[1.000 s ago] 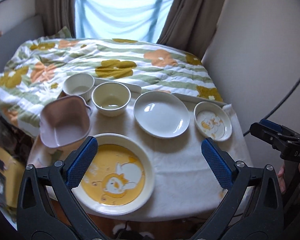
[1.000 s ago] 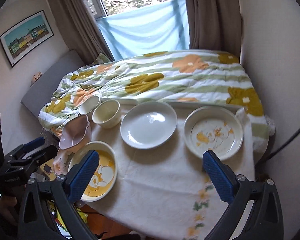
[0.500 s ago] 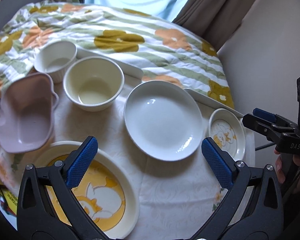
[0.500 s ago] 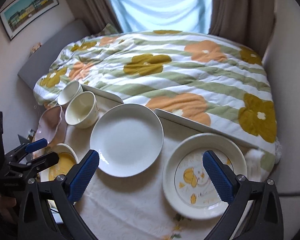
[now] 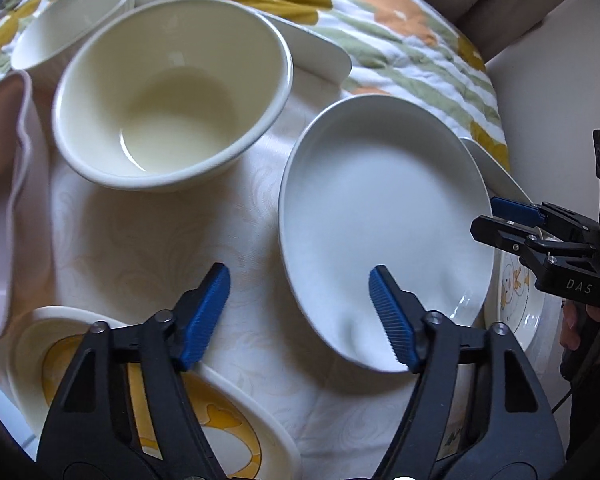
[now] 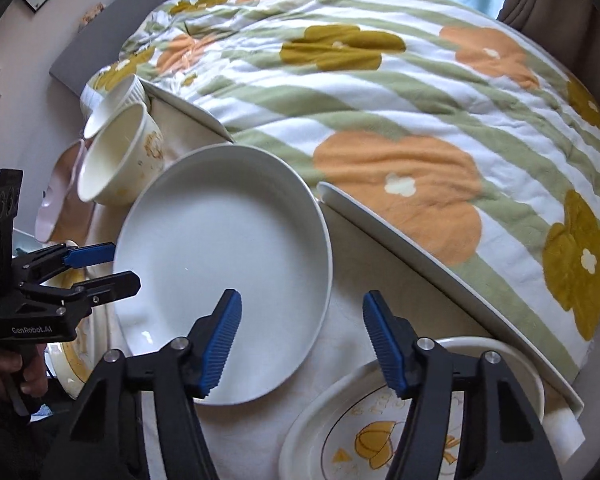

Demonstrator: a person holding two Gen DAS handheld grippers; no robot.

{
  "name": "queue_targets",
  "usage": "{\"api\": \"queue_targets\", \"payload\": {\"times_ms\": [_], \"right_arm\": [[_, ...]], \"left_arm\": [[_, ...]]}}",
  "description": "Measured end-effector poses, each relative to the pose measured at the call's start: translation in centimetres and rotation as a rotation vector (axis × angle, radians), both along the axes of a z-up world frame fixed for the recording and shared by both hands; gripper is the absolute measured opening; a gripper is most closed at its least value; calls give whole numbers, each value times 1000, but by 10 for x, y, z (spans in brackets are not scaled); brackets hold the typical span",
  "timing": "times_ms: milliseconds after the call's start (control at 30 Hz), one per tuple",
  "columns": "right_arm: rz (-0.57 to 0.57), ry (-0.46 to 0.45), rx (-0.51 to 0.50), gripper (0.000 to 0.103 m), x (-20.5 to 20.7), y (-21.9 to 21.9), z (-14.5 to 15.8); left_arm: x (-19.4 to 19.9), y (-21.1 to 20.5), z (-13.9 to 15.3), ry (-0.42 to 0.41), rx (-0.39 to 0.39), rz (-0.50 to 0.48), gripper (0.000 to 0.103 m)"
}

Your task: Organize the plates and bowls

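Cloth-covered table [image 5: 140,240] beside floral quilt [image 6: 380,120]

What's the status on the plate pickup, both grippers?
Left gripper and right gripper both open, jaws just been closing, nothing gripped. White plate flat on the tablecloth, one rim edge between each pair of jaws. Nothing blocking.

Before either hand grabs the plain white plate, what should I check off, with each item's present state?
1. White plate empty: ok.
2. Left gripper jaws, just closing, straddle the plate's near-left rim, nothing gripped: ok.
3. Right gripper jaws, also just closing, straddle its near-right rim, pads apart from it: ok.
4. Cream bowl clear of the plate: ok.
5. Duck plate close beside the white plate; whether the rims touch: cannot tell.
6. Tablecloth flat under the plate: ok.
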State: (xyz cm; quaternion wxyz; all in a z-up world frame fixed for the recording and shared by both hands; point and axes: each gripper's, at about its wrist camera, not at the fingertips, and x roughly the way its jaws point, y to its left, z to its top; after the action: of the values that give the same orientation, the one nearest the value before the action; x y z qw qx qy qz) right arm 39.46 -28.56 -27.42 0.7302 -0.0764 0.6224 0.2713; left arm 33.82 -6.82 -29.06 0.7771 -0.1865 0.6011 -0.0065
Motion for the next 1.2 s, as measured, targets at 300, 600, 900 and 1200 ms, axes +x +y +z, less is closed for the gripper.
{"api": "queue_targets", "payload": {"times_ms": [300,600,900,1200], "right_arm": [[26,18,-10,30,6,-8,-11],[49,33,31,16,7,-1,-15],[44,0,21,16,1,2,-8],[-10,-30,52,16,-13,0,8]], "left_arm": [[9,-9,-1,24,66,-31,26],[8,-8,1,19,73,-34,22],[9,-7,2,11,80,-40,22],[-2,-4,27,-52,69,-71,22]]}}
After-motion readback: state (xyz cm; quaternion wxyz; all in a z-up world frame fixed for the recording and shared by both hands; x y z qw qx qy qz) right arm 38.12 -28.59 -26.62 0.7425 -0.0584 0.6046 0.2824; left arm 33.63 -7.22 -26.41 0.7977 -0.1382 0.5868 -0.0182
